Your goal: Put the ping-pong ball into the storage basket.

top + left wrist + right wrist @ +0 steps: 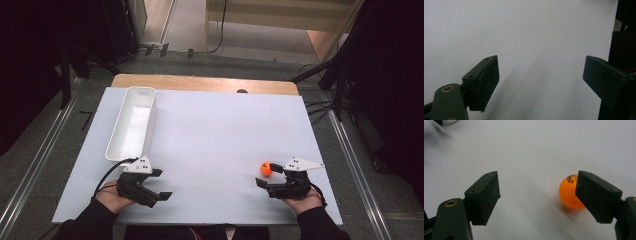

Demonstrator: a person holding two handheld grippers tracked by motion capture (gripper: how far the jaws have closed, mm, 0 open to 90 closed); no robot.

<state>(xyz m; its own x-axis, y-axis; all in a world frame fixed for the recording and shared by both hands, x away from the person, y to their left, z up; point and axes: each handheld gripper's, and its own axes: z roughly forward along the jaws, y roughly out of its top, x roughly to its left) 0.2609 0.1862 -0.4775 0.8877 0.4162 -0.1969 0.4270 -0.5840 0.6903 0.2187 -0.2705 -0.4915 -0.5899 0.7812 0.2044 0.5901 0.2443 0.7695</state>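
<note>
Inspector: The right gripper [537, 195] stands wide apart, holding nothing. The orange ball [570, 195] rests on the white table [215, 145], just inside the right-hand jaw and partly behind it.

Assessor: Recommendation?

Inspector: Shift the gripper sideways until the ball sits midway between the 2 jaws, then close gently; it looks likely to roll.

Assessor: The other hand?

Inspector: The left gripper [152, 186] is low at the near edge, also wide and holding nothing, beside the white tray [131, 125].

A white bin [131, 125] lies on the white table [215, 130].
</note>
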